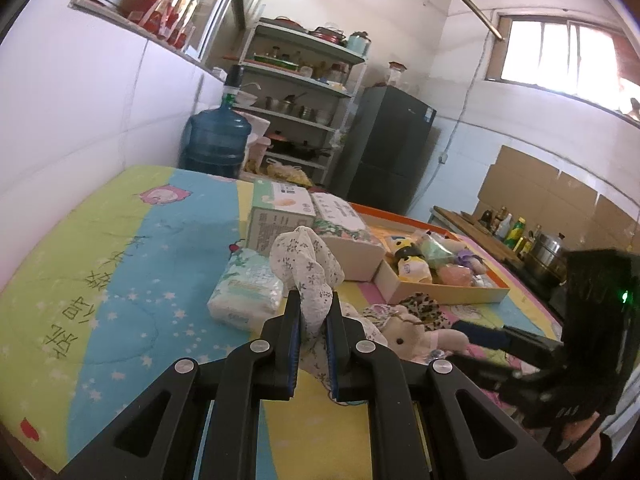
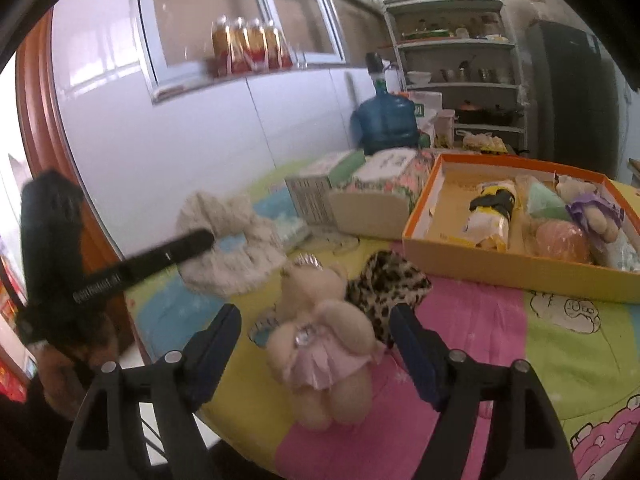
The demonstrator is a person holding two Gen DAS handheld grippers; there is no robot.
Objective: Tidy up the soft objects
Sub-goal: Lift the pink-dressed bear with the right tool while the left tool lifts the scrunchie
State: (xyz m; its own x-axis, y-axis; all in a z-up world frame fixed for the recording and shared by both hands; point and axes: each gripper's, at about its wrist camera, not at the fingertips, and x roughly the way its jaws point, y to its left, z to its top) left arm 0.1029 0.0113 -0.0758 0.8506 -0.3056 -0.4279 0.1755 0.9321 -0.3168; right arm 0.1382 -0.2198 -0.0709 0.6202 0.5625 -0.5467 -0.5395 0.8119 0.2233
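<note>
Principal risk, as judged: the right hand-held gripper (image 2: 316,326) stands released, jaws wide apart on either side of the plush bear (image 2: 320,344), which lies loose on the quilted worktop (image 2: 460,320) with neither pad pressing on it. The bear is rounded and squashy, so a closure that catches only the skirt or one limb would likely let it swing or slip out on the way to the orange-rimmed box (image 2: 496,268). The leopard-print cloth (image 2: 386,284) lies touching the bear's far side and just beside the right jaw; a closure could pinch it too and drag it along. Second risk: the left hand-held gripper (image 1: 312,316) is clenched on the white floral cloth (image 1: 308,268), held by a narrow fold with most of the fabric bunched free above the jaws; the loose part could snag the tissue pack (image 1: 246,294) just beside it or sag out of the grip. The box already holds several soft toys and packets, so free room looks limited at its near end. Condition of items: bear is cream, in a pink skirt, lying on its back, feet toward the camera; floral cloth is thin, crumpled, small dark sprigs on white. Right view is blurred; fine contact there cannot be confirmed.
</note>
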